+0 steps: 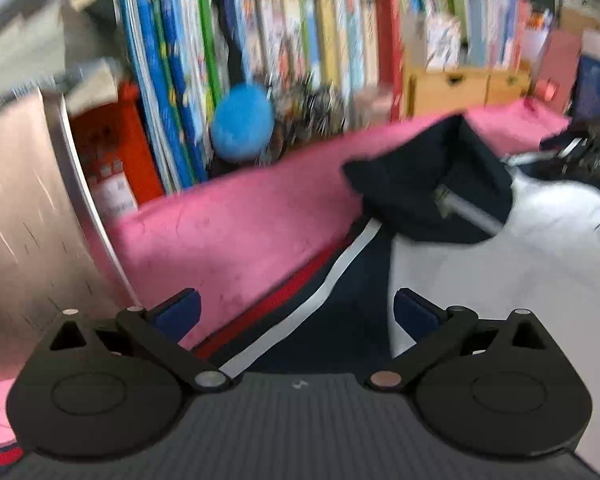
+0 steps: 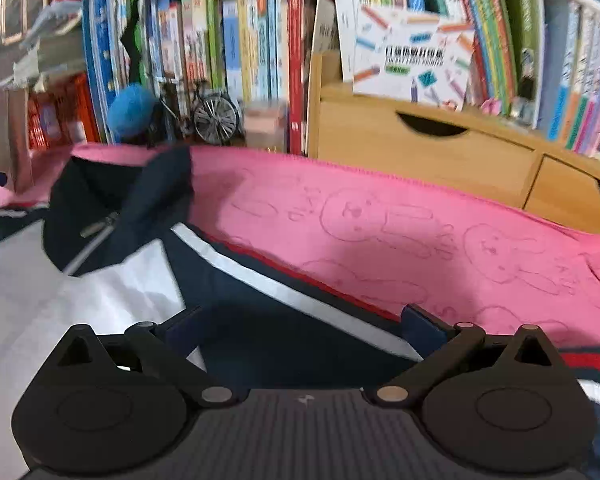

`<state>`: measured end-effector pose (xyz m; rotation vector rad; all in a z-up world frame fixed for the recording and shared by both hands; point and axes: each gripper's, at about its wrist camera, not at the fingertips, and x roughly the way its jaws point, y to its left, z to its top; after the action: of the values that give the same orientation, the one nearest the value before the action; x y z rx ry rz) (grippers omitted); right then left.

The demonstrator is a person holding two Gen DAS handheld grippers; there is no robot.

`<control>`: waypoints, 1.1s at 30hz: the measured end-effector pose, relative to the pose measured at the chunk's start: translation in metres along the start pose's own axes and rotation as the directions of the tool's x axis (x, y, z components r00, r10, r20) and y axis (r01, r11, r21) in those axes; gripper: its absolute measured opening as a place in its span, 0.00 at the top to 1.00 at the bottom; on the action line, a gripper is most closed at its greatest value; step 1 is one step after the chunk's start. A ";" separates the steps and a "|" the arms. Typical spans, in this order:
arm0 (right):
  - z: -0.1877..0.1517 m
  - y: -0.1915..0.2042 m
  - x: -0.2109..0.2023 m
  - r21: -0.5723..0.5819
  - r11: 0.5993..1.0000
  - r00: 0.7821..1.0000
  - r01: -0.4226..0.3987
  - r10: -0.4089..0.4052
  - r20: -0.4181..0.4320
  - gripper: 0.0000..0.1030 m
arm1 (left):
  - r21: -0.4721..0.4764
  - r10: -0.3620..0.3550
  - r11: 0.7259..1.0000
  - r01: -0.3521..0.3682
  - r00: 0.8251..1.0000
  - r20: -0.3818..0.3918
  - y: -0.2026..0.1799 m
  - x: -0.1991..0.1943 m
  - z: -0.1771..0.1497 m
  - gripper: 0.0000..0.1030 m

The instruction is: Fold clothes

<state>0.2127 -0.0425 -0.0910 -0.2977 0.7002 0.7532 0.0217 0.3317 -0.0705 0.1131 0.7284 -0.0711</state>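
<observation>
While both wrist views are blurring somewhat, the jacket (image 1: 500, 264) is lying spread on the pink towel (image 1: 228, 224), its white body panel and navy collar (image 1: 432, 184) showing clearly. Ahead of the left gripper (image 1: 296, 312), whose jaws are standing wide apart with nothing between the pads, a navy sleeve with white and red stripes (image 1: 300, 312) is running diagonally under the gap; whether the fingers (image 1: 180, 312) are touching the cloth cannot be told. Ahead and to the right of this gripper the collar is standing up, with a zipper pull (image 1: 444, 196) lying in its opening. To its left, a tan board (image 1: 24, 232) is leaning near the towel's edge. The right gripper (image 2: 304, 328) is likewise holding its jaws fully spread, gripping nothing, and hovering over the navy shoulder area of the jacket; contact cannot be confirmed. The white panel is lying to the left of this gripper, the collar ahead and left, and the striped sleeve is passing from ahead toward its right finger (image 2: 424, 328). Beyond both grippers, past the towel's far edge, a row of books (image 2: 236, 40), a blue ball (image 2: 130, 110) and a wooden drawer unit (image 2: 420, 152) are standing.
</observation>
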 end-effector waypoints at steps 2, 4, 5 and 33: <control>0.003 -0.003 0.011 -0.010 1.000 1.000 -0.023 0.023 -0.015 0.00 | -0.017 -0.044 0.999 0.043 0.997 -0.060 0.007 0.012 -0.002 0.00; 0.006 -0.005 0.022 -0.019 0.999 0.998 -0.051 0.050 -0.029 0.00 | -0.042 -0.087 0.996 0.083 0.993 -0.086 0.015 0.020 -0.001 0.00; 0.006 -0.005 0.025 -0.021 0.998 0.998 -0.060 0.059 -0.029 0.00 | -0.052 -0.096 0.994 0.092 0.991 -0.091 0.017 0.022 0.000 0.00; 0.011 0.047 0.011 0.063 0.964 0.961 0.260 -0.264 0.080 0.93 | -0.220 0.402 0.896 -0.385 0.915 0.037 -0.020 0.042 0.036 1.00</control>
<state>0.1899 0.0009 -0.0906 -0.3013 0.5828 0.4915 0.0743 0.3066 -0.0734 0.0548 0.6149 0.3879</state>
